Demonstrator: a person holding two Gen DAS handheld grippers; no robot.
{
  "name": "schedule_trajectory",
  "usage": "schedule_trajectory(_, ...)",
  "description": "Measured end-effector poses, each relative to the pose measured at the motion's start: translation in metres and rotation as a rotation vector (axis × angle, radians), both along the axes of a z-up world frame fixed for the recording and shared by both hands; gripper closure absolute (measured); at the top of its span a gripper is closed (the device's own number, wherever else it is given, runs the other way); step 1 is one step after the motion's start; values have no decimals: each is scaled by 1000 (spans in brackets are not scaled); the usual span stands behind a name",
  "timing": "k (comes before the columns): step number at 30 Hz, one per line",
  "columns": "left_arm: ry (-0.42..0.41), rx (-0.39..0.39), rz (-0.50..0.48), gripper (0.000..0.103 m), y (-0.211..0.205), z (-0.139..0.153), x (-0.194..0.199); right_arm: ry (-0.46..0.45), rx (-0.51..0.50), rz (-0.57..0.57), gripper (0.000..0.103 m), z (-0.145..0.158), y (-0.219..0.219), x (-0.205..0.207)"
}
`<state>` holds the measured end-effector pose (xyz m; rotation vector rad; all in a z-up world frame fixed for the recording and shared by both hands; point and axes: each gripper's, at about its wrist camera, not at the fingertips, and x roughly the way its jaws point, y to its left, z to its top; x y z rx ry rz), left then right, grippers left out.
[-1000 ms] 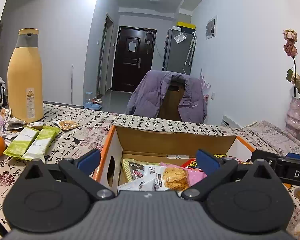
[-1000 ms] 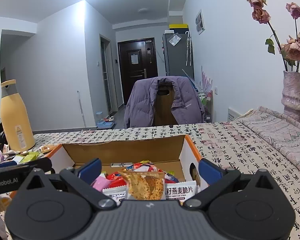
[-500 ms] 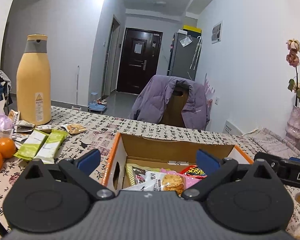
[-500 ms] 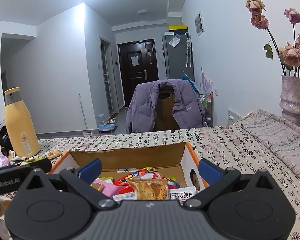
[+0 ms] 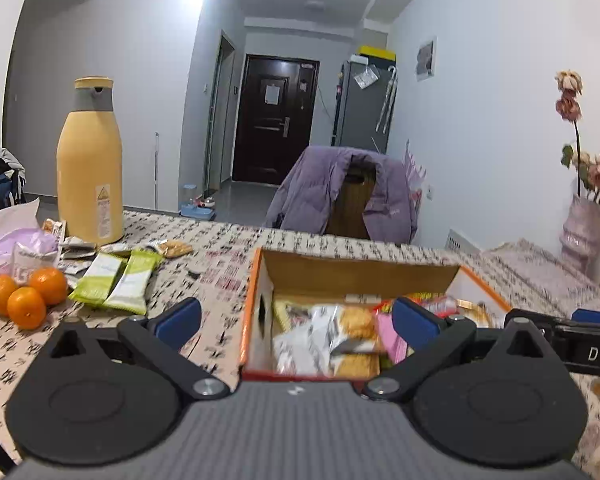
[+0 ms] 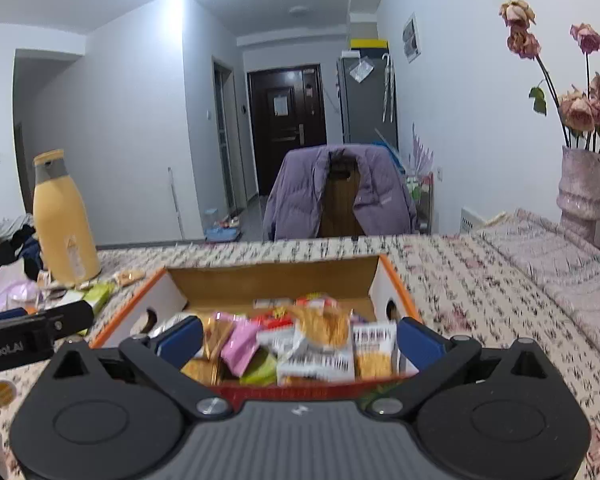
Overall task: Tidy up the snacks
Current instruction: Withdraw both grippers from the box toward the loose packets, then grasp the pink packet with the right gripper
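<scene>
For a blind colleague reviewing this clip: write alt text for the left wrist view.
An open black two-finger tool hovers empty over an orange-edged cardboard box full of snack packets. To its left, on the calligraphy-print tablecloth, lie two green wrapped bars, three oranges and a tall yellow flask.

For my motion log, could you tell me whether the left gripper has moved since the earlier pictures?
Yes. The left gripper has risen and pulled back: the yellow flask sits lower and smaller in its view.
</scene>
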<state>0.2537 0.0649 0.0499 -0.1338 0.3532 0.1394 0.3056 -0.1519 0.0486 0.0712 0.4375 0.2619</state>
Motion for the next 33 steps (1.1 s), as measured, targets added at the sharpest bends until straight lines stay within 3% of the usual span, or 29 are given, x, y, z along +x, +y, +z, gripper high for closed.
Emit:
schedule_trajectory(18,213,2,-48,0,25,-74,-34,204,-95,47,0,-60,30,-25)
schedule_trajectory(33,211,-85,-28,0,40,-81,-34,315,-185,-5,2,-87,58,5)
